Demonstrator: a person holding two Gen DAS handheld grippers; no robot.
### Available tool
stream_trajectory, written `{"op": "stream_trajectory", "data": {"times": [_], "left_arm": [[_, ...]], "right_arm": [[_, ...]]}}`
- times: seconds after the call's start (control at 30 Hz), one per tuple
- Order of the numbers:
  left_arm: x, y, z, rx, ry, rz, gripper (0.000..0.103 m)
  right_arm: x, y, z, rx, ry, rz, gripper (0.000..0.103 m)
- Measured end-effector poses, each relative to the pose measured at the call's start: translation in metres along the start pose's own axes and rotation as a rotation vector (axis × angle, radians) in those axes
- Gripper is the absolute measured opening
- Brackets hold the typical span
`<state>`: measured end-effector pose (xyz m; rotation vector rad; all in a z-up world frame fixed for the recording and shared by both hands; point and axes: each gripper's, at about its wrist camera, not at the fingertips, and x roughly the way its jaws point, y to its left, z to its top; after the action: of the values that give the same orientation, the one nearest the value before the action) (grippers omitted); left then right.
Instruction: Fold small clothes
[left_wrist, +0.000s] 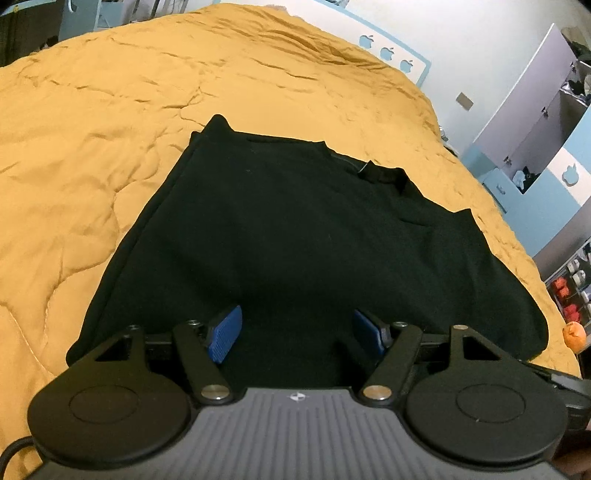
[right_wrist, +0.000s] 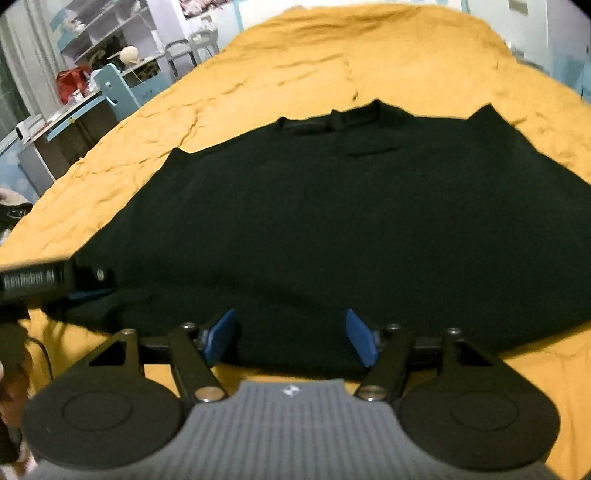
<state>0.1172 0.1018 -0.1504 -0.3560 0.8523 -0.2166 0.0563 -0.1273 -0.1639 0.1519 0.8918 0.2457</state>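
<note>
A black garment (left_wrist: 295, 236) lies spread flat on a mustard-yellow quilt (left_wrist: 110, 129), waistband end far, wide hem near. My left gripper (left_wrist: 297, 334) is open, its blue pads wide apart over the garment's near edge, nothing between them. In the right wrist view the same garment (right_wrist: 332, 221) fills the middle of the quilt (right_wrist: 295, 66). My right gripper (right_wrist: 291, 338) is open over the near hem, empty. The left gripper's body (right_wrist: 44, 280) shows at the far left of that view, at the garment's near left corner.
The quilt covers a bed. Light blue and white cabinets (left_wrist: 535, 122) stand to the right of it. A desk with shelves and clutter (right_wrist: 85, 81) stands to the left. A small orange object (left_wrist: 574, 334) sits at the bed's right edge.
</note>
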Motion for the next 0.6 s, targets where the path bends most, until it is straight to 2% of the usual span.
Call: {"op": "stream_trajectory", "data": {"times": [0.2,0.3,0.37,0.4,0.5,0.53,0.6], "left_arm": [[0.005,-0.005,-0.008,0.078,-0.018,0.024,0.08],[-0.003,-0.003,-0.004,0.038,-0.031,0.006,0.077],[-0.016,0.001,0.003,0.025,-0.032,-0.035,0.075],[-0.024,0.003,0.006,0.02,-0.038,-0.038,0.075],[-0.052,0.016,0.015,0.018,-0.08,-0.005,0.076],[-0.061,0.022,0.018,0.006,-0.087,0.015,0.076],[-0.076,0.037,0.021,-0.034,-0.095,0.052,0.076]], "right_arm": [[0.003,-0.001,-0.011,0.002,-0.046,0.005,0.066],[0.003,-0.005,-0.014,0.009,-0.064,0.021,0.066],[0.0,-0.009,-0.008,0.041,-0.063,0.04,0.068],[-0.006,-0.008,-0.005,0.052,-0.069,0.065,0.069],[-0.029,0.001,0.0,0.052,-0.123,0.234,0.071],[-0.033,0.01,0.002,0.024,-0.128,0.263,0.072],[-0.033,0.032,0.002,-0.07,-0.13,0.263,0.073]]}}
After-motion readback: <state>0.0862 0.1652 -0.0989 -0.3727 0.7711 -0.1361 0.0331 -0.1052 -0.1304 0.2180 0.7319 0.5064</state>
